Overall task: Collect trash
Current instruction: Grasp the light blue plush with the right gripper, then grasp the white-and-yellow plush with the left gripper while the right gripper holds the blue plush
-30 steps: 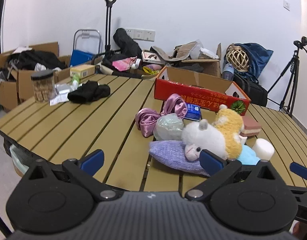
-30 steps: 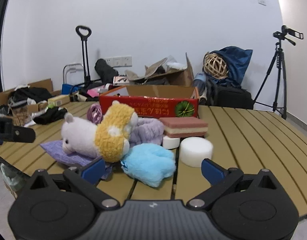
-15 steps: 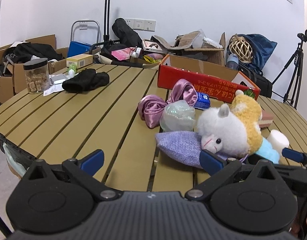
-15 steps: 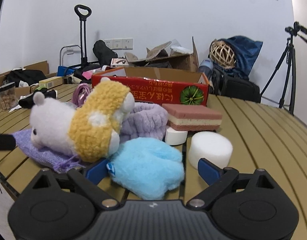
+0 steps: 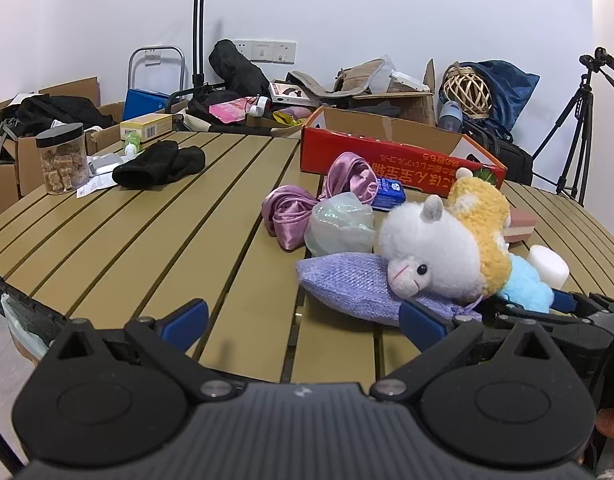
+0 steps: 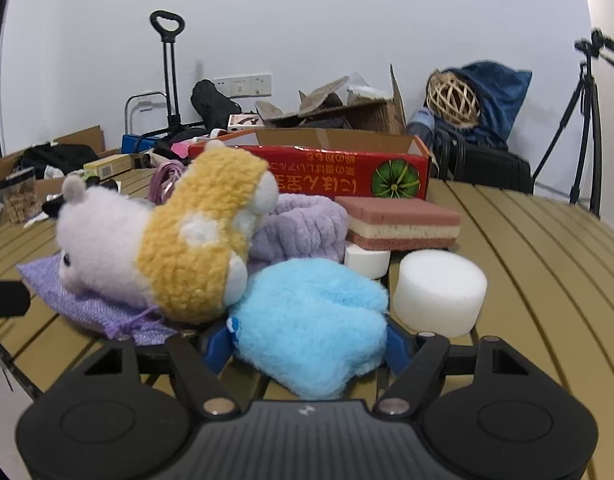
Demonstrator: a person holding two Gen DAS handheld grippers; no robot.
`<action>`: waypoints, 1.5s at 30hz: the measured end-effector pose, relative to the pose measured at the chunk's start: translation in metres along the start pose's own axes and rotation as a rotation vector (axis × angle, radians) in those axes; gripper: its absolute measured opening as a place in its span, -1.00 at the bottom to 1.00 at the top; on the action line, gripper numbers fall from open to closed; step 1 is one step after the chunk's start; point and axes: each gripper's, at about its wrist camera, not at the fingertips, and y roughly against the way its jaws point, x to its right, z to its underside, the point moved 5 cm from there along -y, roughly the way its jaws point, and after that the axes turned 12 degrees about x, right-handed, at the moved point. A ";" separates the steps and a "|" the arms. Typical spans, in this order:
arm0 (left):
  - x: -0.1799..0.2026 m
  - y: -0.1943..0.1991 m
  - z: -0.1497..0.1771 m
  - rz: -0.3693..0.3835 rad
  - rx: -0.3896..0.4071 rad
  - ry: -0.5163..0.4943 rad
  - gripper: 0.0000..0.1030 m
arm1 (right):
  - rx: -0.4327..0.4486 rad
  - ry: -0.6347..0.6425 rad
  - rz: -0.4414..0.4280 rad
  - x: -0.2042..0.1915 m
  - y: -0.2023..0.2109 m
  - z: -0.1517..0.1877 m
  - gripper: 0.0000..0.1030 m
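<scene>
My right claw (image 6: 309,346) is closing, and it has come forward and down since a second ago, when it hung well back from the pile with its jaws wide; now the blue fluffy piece (image 6: 315,320) sits between the two blue fingers (image 6: 221,344), which stand right at its sides. I cannot quite tell whether the pads are pressing yet, since the fluff hides the contact, so I take this as a grasp in the making, my first pick for the trash run. The piece lies on the counter (image 6: 547,264) at the near edge of the pile, touching the yellow-and-white plush toy (image 6: 179,248) on its left and just beside the white foam cylinder (image 6: 441,292) on its right. Its long axis runs roughly across my jaws, slightly toward me on the right, its broader end toward the toy. My left claw (image 5: 303,320) hovers open and empty, over bare slats near the purple pouch (image 5: 347,280).
</scene>
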 end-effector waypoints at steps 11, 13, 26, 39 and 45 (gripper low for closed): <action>0.006 0.007 -0.001 0.009 0.025 -0.017 1.00 | 0.085 -0.015 0.079 0.019 0.030 -0.010 0.38; 0.008 0.008 -0.002 0.013 0.032 -0.022 1.00 | 0.112 -0.042 0.082 0.026 0.039 -0.014 0.38; 0.058 0.026 -0.023 0.029 0.131 -0.151 1.00 | 0.175 -0.122 0.057 0.063 0.076 -0.027 0.38; 0.165 -0.051 -0.043 0.037 -0.025 -0.421 1.00 | 0.174 -0.219 0.073 0.103 0.084 -0.025 0.38; 0.168 -0.090 -0.025 -0.028 -0.096 -0.422 0.91 | 0.156 -0.235 0.072 0.109 0.079 -0.020 0.38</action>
